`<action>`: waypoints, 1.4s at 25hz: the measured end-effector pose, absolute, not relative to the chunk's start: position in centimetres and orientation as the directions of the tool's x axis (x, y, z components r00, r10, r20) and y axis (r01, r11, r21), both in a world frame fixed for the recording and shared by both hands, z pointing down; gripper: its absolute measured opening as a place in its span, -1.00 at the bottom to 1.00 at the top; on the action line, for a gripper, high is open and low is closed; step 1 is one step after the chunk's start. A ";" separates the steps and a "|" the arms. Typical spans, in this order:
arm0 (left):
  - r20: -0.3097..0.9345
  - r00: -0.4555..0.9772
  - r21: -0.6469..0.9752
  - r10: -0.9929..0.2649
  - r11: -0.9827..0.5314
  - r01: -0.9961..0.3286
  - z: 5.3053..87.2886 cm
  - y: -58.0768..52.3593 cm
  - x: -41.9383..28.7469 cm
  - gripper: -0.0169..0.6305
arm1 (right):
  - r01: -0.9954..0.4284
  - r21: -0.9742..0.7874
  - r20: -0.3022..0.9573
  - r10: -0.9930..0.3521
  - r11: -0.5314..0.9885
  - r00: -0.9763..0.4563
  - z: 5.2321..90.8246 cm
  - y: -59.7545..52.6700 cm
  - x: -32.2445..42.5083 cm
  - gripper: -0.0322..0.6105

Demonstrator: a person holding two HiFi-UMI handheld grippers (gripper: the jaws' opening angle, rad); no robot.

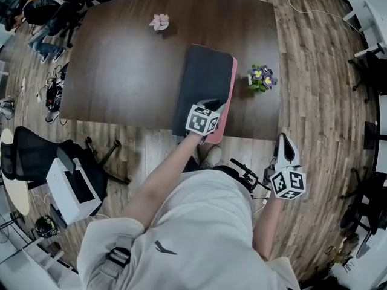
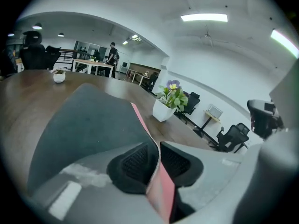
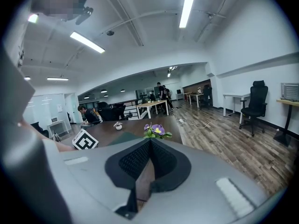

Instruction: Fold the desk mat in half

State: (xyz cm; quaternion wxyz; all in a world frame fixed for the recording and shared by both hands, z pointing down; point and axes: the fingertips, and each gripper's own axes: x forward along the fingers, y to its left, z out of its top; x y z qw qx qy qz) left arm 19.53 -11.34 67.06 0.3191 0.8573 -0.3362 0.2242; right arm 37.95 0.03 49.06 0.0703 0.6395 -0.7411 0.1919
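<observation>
Head view shows the desk mat point(image 1: 202, 80) lying on the counter point(image 1: 121, 59). The left hand-held gripper point(image 1: 214, 106) pinches its near edge tight, ready to lift and fold it. The right hand-held gripper point(image 1: 283, 139) hangs closed and empty off the counter.

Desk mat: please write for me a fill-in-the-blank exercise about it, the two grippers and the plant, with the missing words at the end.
1. The desk mat is dark grey on top, and the strip showing along its right edge is ___.
2. The left gripper is shut on the mat's edge, while the right gripper, away from the table, holds ___.
3. The potted plant beside the mat has ___ flowers.

Missing words: pink; nothing; purple
</observation>
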 end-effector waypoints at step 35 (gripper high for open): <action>0.692 0.383 0.018 -0.612 -0.515 -0.857 66.4 -22.4 5.2 -0.49 | -0.974 -0.192 0.398 -0.897 0.124 -0.192 50.7 0.1 36.1 -0.90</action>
